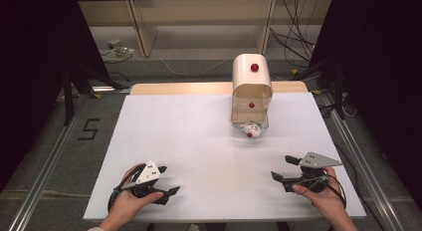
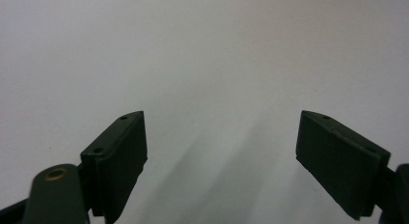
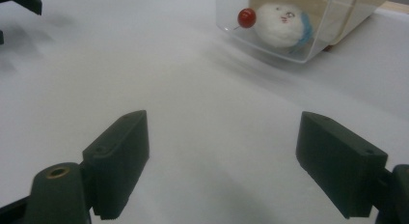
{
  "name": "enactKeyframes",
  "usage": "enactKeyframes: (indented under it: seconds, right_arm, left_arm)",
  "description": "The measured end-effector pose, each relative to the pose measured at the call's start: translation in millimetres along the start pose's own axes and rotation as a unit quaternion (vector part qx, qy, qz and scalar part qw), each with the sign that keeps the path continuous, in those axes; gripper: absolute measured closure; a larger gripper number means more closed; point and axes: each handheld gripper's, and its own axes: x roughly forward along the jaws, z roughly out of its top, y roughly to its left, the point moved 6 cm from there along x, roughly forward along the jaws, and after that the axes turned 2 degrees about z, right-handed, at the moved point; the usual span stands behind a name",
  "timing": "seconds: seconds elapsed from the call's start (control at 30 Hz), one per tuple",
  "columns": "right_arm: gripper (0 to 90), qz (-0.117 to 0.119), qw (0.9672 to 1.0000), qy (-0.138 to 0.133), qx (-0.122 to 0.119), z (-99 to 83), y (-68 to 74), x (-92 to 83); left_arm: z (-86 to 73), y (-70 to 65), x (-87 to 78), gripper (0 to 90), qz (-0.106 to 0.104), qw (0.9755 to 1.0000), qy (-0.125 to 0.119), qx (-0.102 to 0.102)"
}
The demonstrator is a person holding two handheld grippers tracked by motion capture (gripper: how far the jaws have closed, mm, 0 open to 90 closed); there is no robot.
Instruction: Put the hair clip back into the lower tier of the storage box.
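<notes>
Both grippers (image 1: 162, 179) (image 1: 284, 167) gape, near clear drawer (image 1: 250, 125).

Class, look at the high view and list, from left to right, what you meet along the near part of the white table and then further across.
Left gripper with open black jaws → cream box with a clear drawer and red knobs → right gripper, also open.

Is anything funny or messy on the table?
Nothing is spilled or broken. The odd bit: a white stuffed toy sits inside the pulled-out clear drawer of the little cream cabinet. Both grippers rest open, far from it.
</notes>
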Motion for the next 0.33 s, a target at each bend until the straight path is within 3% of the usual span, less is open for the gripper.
enactKeyframes:
  seconds: [0.33]
  right_arm:
    - [20.0,0.009,0.9999,-0.006,-0.004,-2.2,6.2,1.4]
  left_arm:
    - [-0.2,0.4,0.3,18.5,-0.001,1.0000,0.002,0.000]
